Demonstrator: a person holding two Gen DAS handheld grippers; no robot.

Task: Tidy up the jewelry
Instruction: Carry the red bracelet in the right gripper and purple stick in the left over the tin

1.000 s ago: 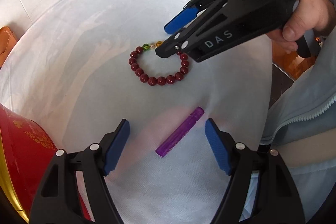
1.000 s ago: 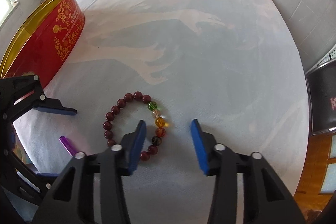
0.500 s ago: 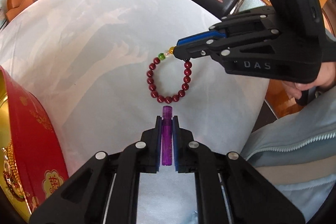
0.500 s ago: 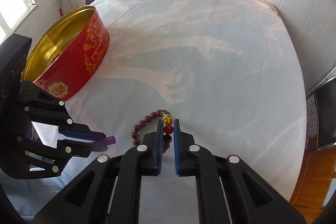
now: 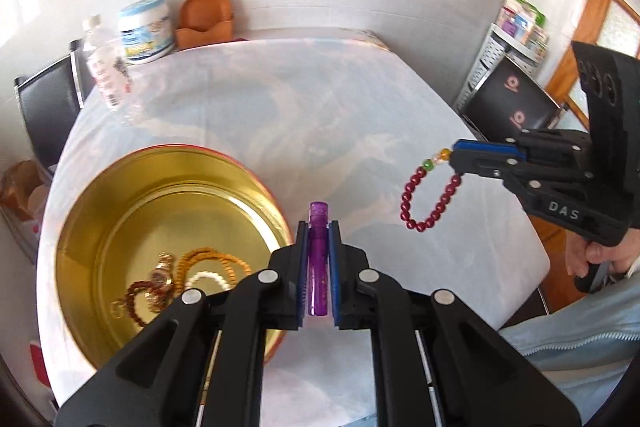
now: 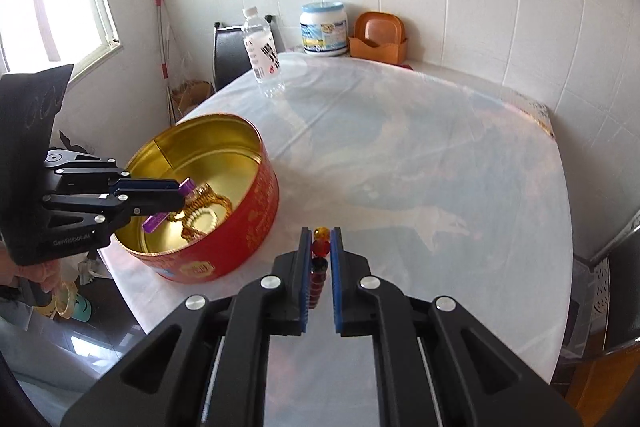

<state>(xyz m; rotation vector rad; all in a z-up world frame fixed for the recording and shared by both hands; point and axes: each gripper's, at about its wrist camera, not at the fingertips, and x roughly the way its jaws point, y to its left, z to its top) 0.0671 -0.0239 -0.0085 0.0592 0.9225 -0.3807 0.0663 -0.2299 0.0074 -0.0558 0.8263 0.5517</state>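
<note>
My left gripper (image 5: 319,227) is shut on a purple plastic tube (image 5: 319,259), held in the air just right of the round red tin (image 5: 168,155) with a gold inside. In the right wrist view the same left gripper (image 6: 180,195) holds the purple tube (image 6: 160,221) over the red tin (image 6: 240,227). My right gripper (image 6: 320,233) is shut on a dark red bead bracelet (image 6: 319,269); the bracelet (image 5: 430,199) hangs from the right gripper (image 5: 456,157) above the table. Several gold and pearl pieces (image 5: 188,273) lie in the tin.
A white cloth covers the round table (image 6: 440,155). At its far edge stand a water bottle (image 6: 262,51), a white tub (image 6: 323,29) and an orange holder (image 6: 378,37). Dark chairs (image 5: 508,103) stand around; a person's hand (image 5: 600,259) grips the right handle.
Both grippers closed, the left on the purple tube and the right on the bracelet, and both lifted them off the cloth. The left one swung over toward the tin.
</note>
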